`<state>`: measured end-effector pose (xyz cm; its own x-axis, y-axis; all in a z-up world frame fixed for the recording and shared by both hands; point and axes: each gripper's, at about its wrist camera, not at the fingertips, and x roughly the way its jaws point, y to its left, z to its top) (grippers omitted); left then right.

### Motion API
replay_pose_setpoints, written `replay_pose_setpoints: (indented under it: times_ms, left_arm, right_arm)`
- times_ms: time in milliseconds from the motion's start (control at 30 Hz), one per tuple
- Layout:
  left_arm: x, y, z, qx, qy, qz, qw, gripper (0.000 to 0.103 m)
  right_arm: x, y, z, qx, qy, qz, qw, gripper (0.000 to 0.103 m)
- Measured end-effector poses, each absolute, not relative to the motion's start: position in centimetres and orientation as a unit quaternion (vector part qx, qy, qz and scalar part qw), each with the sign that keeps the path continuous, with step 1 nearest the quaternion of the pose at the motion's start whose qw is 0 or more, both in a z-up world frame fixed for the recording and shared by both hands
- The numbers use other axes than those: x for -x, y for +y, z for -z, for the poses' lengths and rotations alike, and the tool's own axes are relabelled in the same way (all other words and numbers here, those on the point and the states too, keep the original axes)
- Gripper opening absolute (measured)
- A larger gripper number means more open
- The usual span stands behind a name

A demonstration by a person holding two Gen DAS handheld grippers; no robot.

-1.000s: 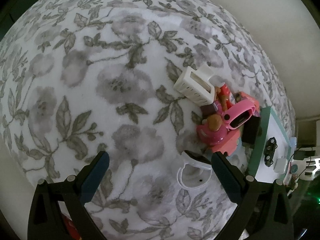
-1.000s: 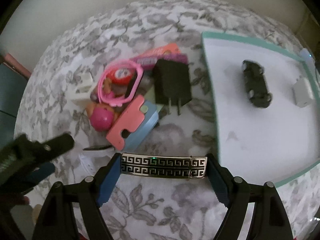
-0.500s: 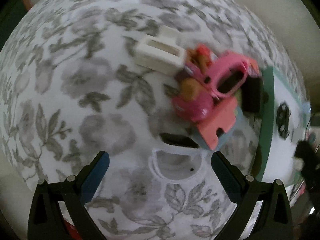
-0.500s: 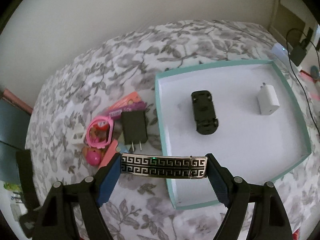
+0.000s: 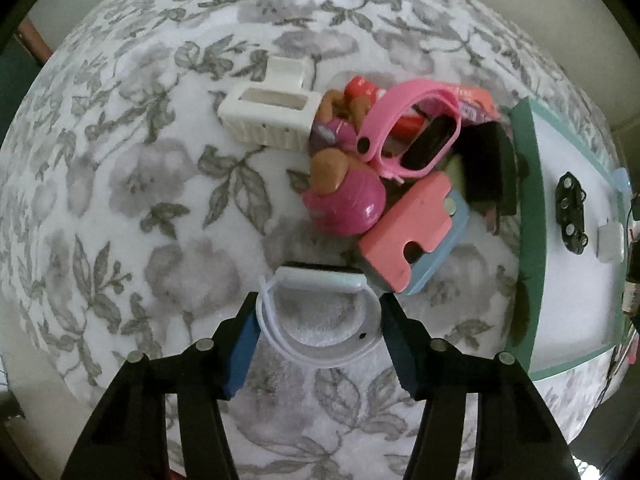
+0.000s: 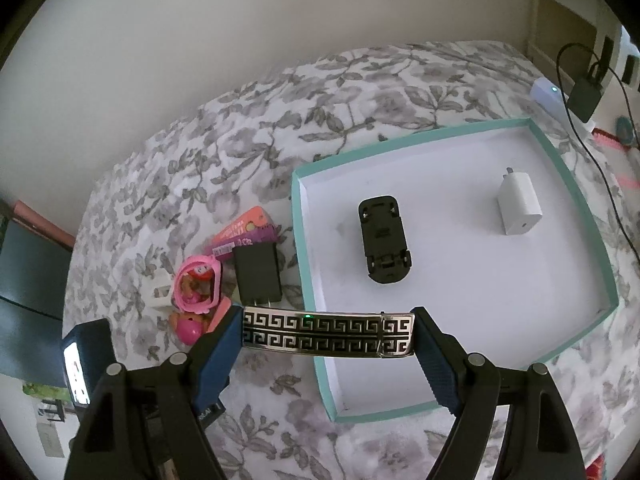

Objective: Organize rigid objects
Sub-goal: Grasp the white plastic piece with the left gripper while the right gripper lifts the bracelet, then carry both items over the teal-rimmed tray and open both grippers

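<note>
My left gripper (image 5: 318, 320) is low over the floral bedspread, its fingers closed in around a white smartwatch (image 5: 320, 308) and touching its strap. Beyond it lies a pile: a pink watch (image 5: 404, 136), a pink ball doll (image 5: 344, 200), a white hair clip (image 5: 272, 116), a pink-and-blue case (image 5: 416, 232) and a black charger (image 5: 486, 172). My right gripper (image 6: 328, 332) is shut on a silver-and-black patterned bar (image 6: 328, 332), held above the near left rim of the teal box (image 6: 316, 344). In the box lie a black toy car (image 6: 384, 240) and a white charger (image 6: 520, 208).
The teal box (image 5: 528, 208) stands to the right of the pile in the left wrist view. A wall runs behind the bed. A black adapter with cable (image 6: 586, 92) and a small white device (image 6: 548, 94) sit at the far right corner.
My left gripper has moved forward and down and closed around the white smartwatch. My right gripper has lifted and pulled back with the patterned bar, toward the box.
</note>
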<state>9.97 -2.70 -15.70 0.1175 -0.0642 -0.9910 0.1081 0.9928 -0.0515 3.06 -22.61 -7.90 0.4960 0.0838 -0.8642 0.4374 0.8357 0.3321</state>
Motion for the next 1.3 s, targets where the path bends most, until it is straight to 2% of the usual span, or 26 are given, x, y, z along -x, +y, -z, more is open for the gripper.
replay_pose_setpoints:
  times_ms: [167, 433, 833, 1300]
  left_arm:
    - [-9.3, -2.0, 12.2, -0.004, 0.625, 0.067, 0.778, 0.06]
    - [-8.0, -6.8, 8.8, 0.004, 0.577, 0.129, 0.807, 0.06]
    - [-5.2, -16.7, 9.0, -0.063, 0.556, 0.207, 0.802, 0.06]
    - [-3.4, -21.0, 13.2, -0.103, 0.589, 0.228, 0.769, 0.061]
  right_arm:
    - [-2.6, -23.5, 7.5, -0.285, 0.483, 0.106, 0.821, 0.084]
    - [-2.2, -26.4, 7.7, -0.286, 0.481, 0.139, 0.817, 0.084]
    - [0.3, -34.1, 11.0, -0.318, 0.497, 0.239, 0.771, 0.084]
    - [2.1, -38.9, 14.2, -0.327, 0.521, 0.305, 0.727, 0.084]
